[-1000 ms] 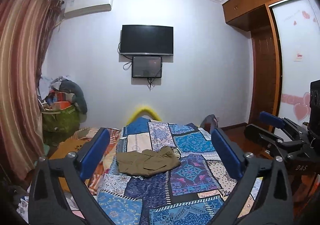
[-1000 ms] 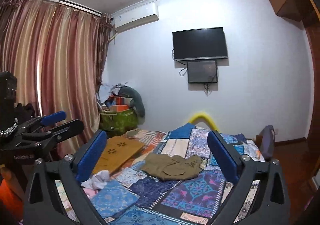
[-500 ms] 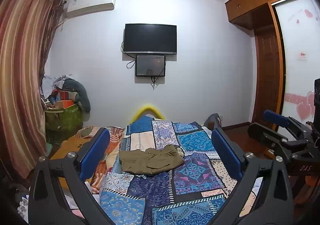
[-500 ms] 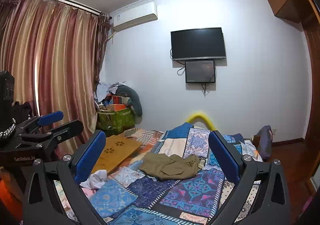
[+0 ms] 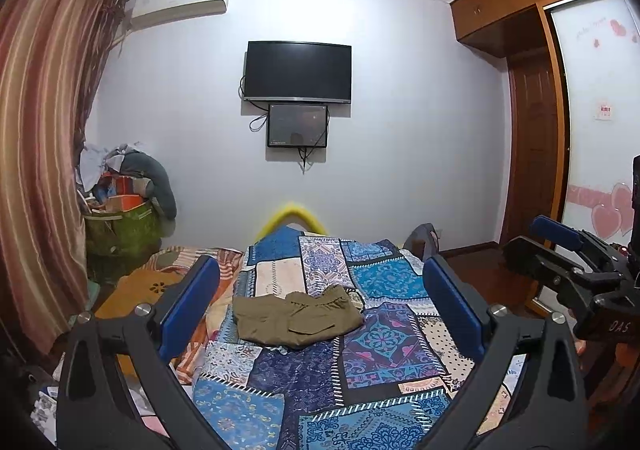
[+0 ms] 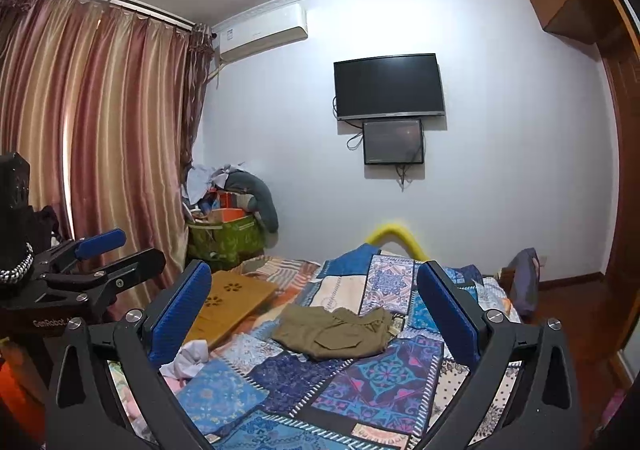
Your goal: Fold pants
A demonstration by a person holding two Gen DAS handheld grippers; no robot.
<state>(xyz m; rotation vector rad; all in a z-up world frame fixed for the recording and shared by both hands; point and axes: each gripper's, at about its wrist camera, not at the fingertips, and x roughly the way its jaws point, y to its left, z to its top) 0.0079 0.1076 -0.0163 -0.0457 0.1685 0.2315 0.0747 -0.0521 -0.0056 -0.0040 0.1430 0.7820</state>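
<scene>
Olive-green pants (image 5: 296, 320) lie crumpled in a loose heap on the blue patchwork bedspread (image 5: 372, 358), mid-bed. They also show in the right wrist view (image 6: 334, 332). My left gripper (image 5: 320, 290) is open and empty, held well back from the pants above the near end of the bed. My right gripper (image 6: 314, 298) is open and empty too, at a similar distance. Each gripper shows at the edge of the other's view: the right one (image 5: 560, 250), the left one (image 6: 108, 262).
An orange wooden board (image 6: 230, 304) and white crumpled cloth (image 6: 186, 360) lie on the bed's left side. A green basket piled with clothes (image 5: 120, 226) stands by the curtain (image 6: 100, 154). A TV (image 5: 298, 72) hangs on the far wall. A wardrobe (image 5: 560, 110) is at right.
Both grippers have risen or tilted slightly, so the pants and bed sit a little lower in both views. The pants have not moved. Both stay open.
</scene>
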